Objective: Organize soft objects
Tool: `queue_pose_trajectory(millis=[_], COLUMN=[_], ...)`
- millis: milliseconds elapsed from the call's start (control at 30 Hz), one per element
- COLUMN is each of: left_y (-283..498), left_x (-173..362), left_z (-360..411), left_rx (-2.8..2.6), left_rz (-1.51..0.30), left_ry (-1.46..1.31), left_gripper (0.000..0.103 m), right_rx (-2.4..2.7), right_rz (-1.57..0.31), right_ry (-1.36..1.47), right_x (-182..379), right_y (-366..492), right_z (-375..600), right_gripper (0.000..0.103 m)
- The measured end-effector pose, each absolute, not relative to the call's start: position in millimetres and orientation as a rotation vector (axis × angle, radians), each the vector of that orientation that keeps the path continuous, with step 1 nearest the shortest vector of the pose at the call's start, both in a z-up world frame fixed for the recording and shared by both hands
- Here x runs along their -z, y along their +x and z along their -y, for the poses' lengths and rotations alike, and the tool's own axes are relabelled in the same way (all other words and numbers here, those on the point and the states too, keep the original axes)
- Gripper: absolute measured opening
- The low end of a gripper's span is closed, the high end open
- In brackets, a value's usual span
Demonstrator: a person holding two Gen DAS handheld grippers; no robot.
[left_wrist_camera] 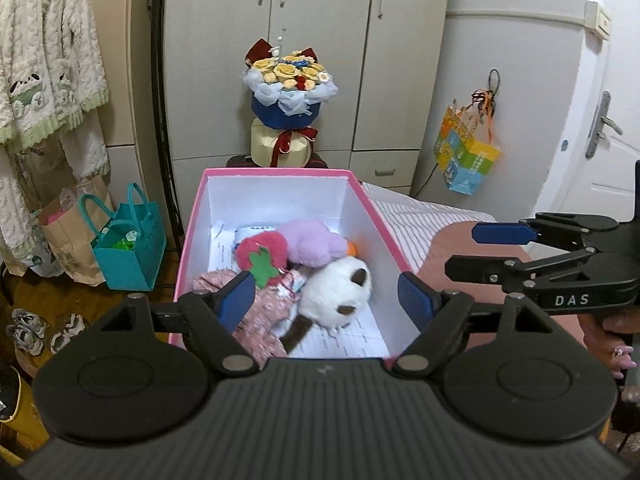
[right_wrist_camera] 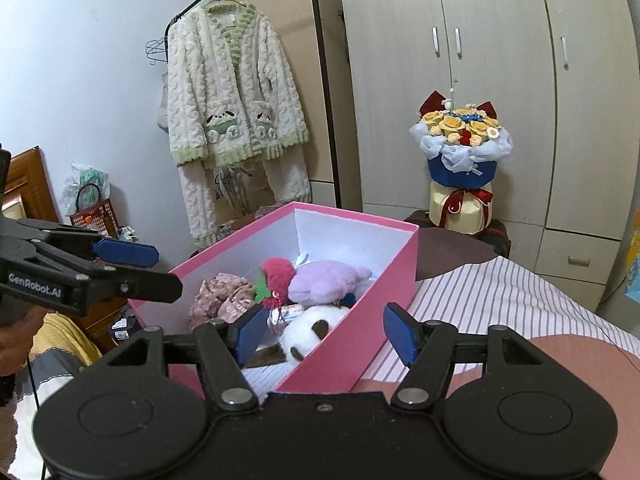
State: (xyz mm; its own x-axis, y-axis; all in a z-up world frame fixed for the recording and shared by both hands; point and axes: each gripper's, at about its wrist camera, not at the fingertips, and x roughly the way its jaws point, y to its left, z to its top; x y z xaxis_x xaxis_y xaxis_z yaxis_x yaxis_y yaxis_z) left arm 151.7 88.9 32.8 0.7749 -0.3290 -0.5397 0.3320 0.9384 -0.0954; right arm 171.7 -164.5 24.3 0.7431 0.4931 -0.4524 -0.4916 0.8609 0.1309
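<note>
Lying beyond parted fingers (left_wrist_camera: 237, 297): toys (left_wrist_camera: 304, 268)

box (left_wrist_camera: 192, 224): on the bed (left_wrist_camera: 412, 216), at its edge, open top
in box: strawberry plush (left_wrist_camera: 256, 254), duck plush (left_wrist_camera: 310, 242) beside it, panda plush (left_wrist_camera: 334, 294) in front of both, floral cloth (left_wrist_camera: 260, 312) left of the panda, papers (left_wrist_camera: 360, 336) underneath
behind box: bouquet (left_wrist_camera: 290, 80) on a suitcase (right_wrist_camera: 500, 236), wardrobe (left_wrist_camera: 320, 20) behind that
left of box: tote bag (left_wrist_camera: 132, 248) on the floor, paper bag (left_wrist_camera: 72, 236) beside it, shoes (left_wrist_camera: 28, 328) nearer
above bags: pajama set (right_wrist_camera: 232, 92) on a rack (right_wrist_camera: 320, 60)
right of wardrobe: gift bag (left_wrist_camera: 466, 156) hanging, door (left_wrist_camera: 608, 120) further right
</note>
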Motion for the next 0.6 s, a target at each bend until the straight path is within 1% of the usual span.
queue_pose_trajectory(millis=[67, 133, 167, 200, 233, 267, 300, 333, 433, 533, 600], left_y=[145, 140, 138, 136, 133, 131, 129, 127, 120, 109, 99], left_x=[-34, -34, -35, -35, -35, -36, -38, -39, -47, -56, -60], left_z=[-85, -80, -77, -74, -72, -68, -65, -61, -52, -49, -48], left_rx=[0.360, 0.362, 0.359, 0.355, 0.346, 0.327, 0.304, 0.273, 0.209, 0.208, 0.218], left_rz=[-0.576, -0.567, -0.565, -0.563, -0.563, -0.566, -0.570, -0.578, -0.592, -0.589, -0.576], left_ry=[0.008, 0.014, 0.015, 0.017, 0.020, 0.026, 0.034, 0.044, 0.087, 0.093, 0.085], left_gripper=[0.085, 0.093, 0.095, 0.100, 0.103, 0.103, 0.103, 0.103, 0.103, 0.103, 0.103], right_rx=[-0.537, -0.527, -0.517, -0.503, -0.484, -0.467, -0.449, -0.434, -0.365, -0.242, -0.173], right_rz=[-0.484, -0.471, -0.467, -0.467, -0.469, -0.473, -0.480, -0.486, -0.520, -0.565, -0.552], right_ry=[-0.001, 0.001, 0.004, 0.010, 0.019, 0.026, 0.031, 0.034, 0.020, 0.001, -0.016], right_x=[-26, -28, -29, -29, -29, -29, -30, -31, -35, -42, -48], right_y=[163, 154, 150, 147, 144, 142, 139, 137, 130, 122, 109], right_z=[166, 169, 171, 175, 178, 182, 186, 190, 195, 197, 197], right_gripper=[0.073, 0.079, 0.081, 0.084, 0.084, 0.085, 0.087, 0.092, 0.099, 0.101, 0.102])
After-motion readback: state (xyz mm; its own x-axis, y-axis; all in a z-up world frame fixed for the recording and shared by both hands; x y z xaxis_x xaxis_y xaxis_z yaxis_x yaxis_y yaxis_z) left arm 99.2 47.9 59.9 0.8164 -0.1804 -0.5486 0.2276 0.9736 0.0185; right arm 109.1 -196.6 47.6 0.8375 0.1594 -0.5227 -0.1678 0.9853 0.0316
